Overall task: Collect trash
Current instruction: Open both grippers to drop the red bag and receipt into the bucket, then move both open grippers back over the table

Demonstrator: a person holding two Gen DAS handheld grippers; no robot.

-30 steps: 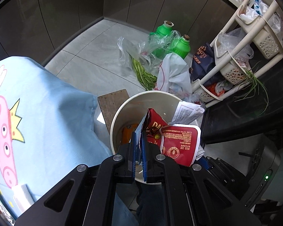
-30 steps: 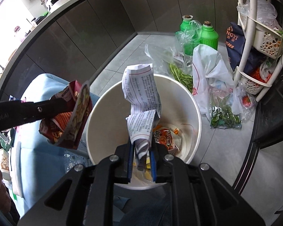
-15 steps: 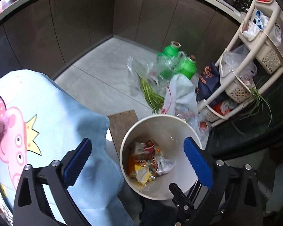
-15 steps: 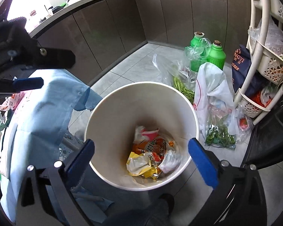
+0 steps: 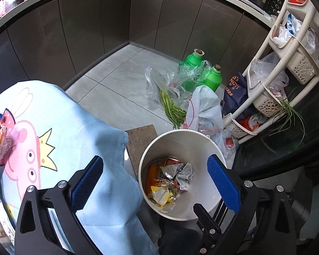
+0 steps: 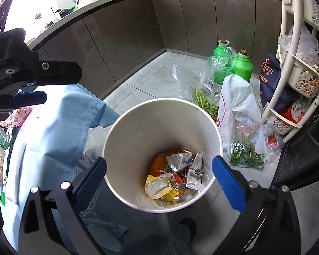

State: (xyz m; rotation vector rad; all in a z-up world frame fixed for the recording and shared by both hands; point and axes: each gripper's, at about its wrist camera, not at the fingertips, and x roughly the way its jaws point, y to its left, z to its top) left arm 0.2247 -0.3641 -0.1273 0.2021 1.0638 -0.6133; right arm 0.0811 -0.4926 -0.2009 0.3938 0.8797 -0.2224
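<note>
A white round bin (image 5: pixel 180 132) (image 6: pixel 159 103) stands on the floor beside a table draped in a light-blue cartoon cloth (image 5: pixel 59 131) (image 6: pixel 59 131). Crumpled wrappers and paper (image 5: pixel 170 180) (image 6: pixel 174 176) lie at the bin's bottom. My left gripper (image 5: pixel 155 182) hangs open above the bin's near rim, nothing between its blue pads. My right gripper (image 6: pixel 159 181) is also open and empty over the bin. In the right wrist view the left gripper (image 6: pixel 61 87) shows at the upper left. More snack wrappers (image 5: pixel 0 146) (image 6: pixel 17 114) lie on the cloth.
Two green bottles (image 5: pixel 212 78) (image 6: pixel 242 65), plastic bags of greens (image 5: pixel 172 108) (image 6: pixel 246 150) and a white bag (image 5: pixel 204 108) sit on the tiled floor behind the bin. A cream basket rack (image 5: pixel 272 68) (image 6: pixel 287 48) stands right. A wooden board (image 5: pixel 140 140) lies by the bin.
Both grippers went from shut to wide open. The red snack packet from the left and the printed paper from the right now lie in the bin. Both grippers have risen a little.
</note>
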